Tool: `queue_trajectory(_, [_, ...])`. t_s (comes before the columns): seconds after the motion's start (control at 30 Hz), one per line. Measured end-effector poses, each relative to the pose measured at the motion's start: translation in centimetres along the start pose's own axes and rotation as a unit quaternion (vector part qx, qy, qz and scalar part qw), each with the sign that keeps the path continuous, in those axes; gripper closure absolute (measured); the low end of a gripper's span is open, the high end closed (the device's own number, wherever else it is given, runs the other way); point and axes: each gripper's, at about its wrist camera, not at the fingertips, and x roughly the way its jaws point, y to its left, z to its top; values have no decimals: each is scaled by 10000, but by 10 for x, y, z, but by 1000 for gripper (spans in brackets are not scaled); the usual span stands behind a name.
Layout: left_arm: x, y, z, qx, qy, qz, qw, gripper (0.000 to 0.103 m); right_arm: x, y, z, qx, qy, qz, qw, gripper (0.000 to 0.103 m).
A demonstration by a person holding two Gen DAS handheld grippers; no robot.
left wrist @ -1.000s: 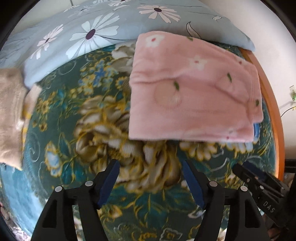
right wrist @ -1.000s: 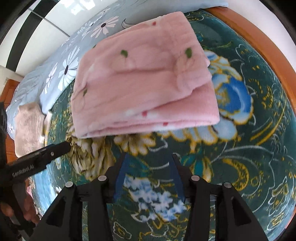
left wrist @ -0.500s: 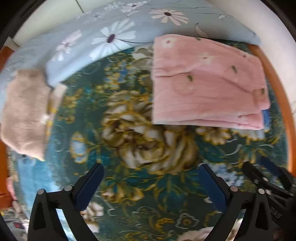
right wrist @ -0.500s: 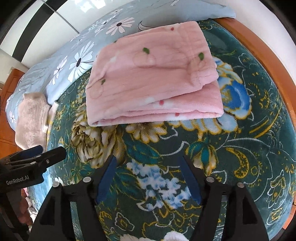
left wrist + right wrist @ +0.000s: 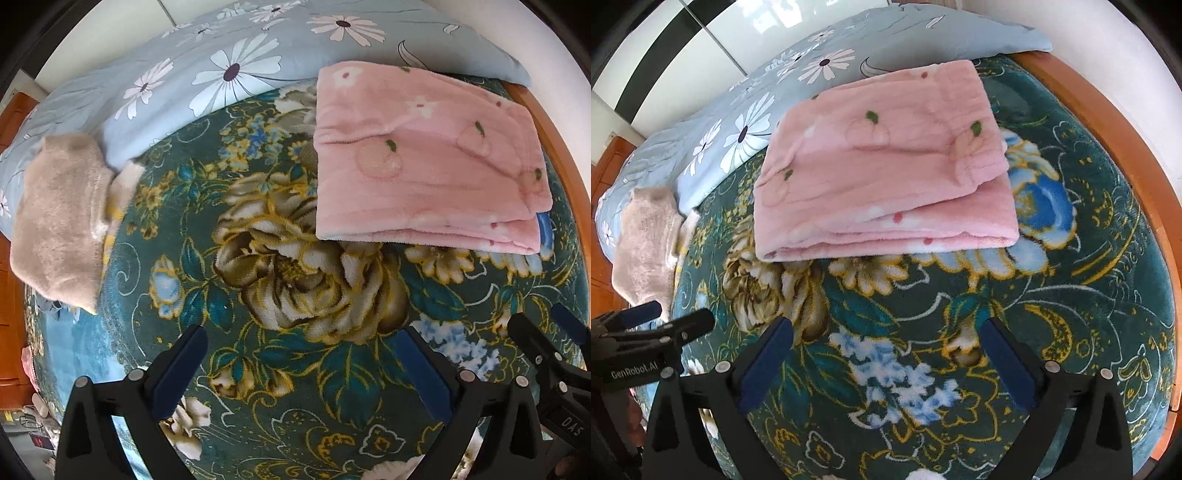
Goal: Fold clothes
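A pink fleece garment (image 5: 424, 162) with small flower and fruit prints lies folded in a flat rectangle on the green floral bedspread (image 5: 295, 280); it also shows in the right wrist view (image 5: 882, 173). My left gripper (image 5: 301, 356) is open and empty, well short of the garment's near edge. My right gripper (image 5: 884, 341) is open and empty, also held back from the near edge. Each gripper shows at the side of the other's view.
A beige fluffy garment (image 5: 62, 221) lies folded at the left of the bed (image 5: 642, 240). A light blue daisy-print pillow (image 5: 229, 70) lies behind both. The wooden bed frame (image 5: 1115, 147) runs along the right, by a white wall.
Both grippers have opened wider and drawn back from the pink garment, which now lies farther away. The garment itself has not moved.
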Motion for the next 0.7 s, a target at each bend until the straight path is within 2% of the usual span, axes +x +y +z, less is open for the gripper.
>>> queue_trajectory(0.57, [19, -4, 15, -120, 299, -102, 9994, 0, 15, -3, 11, -177, 158, -142, 9996, 1])
queue_trajectory(0.7, [17, -7, 15, -1, 277, -121, 9995, 0, 14, -1, 13, -219, 182, -165, 9995, 1])
